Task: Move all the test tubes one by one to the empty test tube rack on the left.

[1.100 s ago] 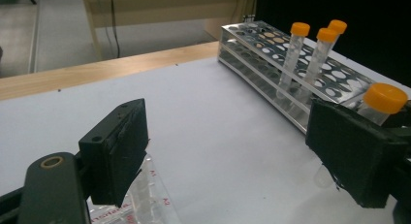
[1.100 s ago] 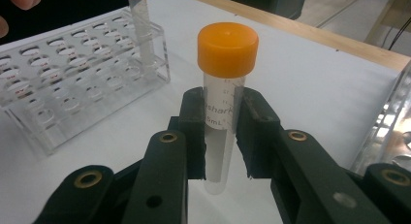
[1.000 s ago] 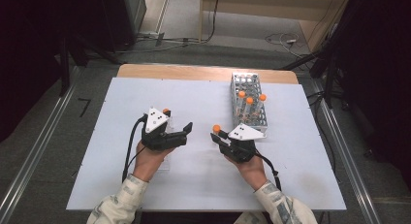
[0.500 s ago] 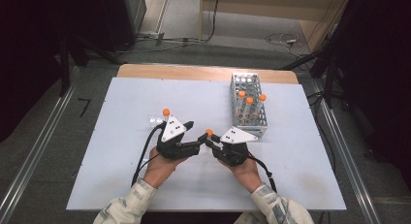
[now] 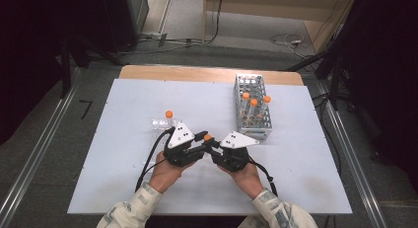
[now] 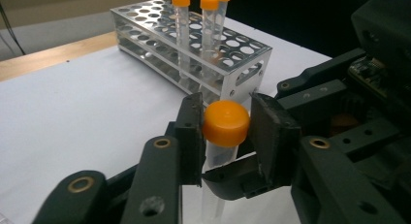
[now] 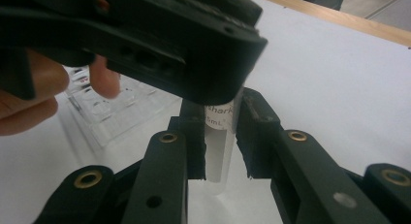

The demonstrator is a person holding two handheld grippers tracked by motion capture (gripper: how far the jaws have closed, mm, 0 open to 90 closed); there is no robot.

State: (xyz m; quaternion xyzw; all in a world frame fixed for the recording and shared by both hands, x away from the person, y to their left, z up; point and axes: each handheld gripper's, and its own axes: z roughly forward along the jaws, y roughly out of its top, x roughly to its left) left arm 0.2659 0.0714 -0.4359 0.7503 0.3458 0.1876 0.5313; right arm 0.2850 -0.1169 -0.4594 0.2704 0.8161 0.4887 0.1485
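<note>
A clear tube (image 7: 219,146) with an orange cap (image 6: 226,122) stands upright between my two grippers at the table's middle (image 5: 207,137). My right gripper (image 7: 220,141) is shut on the tube's body, below the cap. My left gripper (image 6: 226,136) has just been closing its jaws, and its pads now sit on either side of the orange cap. In the high view the left gripper (image 5: 203,137) and the right gripper (image 5: 211,145) meet tip to tip. Seen from the right gripper view, the left gripper's black body (image 7: 169,35) hides the cap.
A metal tube rack (image 5: 254,114) stands at the back right, with three orange-capped tubes (image 6: 181,20) upright in it. A clear plastic rack (image 5: 158,125) holding one capped tube (image 5: 169,114) lies just behind my left hand. The white table top (image 5: 123,154) ends close behind the racks.
My left gripper has moved right to meet the right gripper and closed its jaws on the tube's orange cap. The right gripper has shifted slightly left, still holding the tube.
</note>
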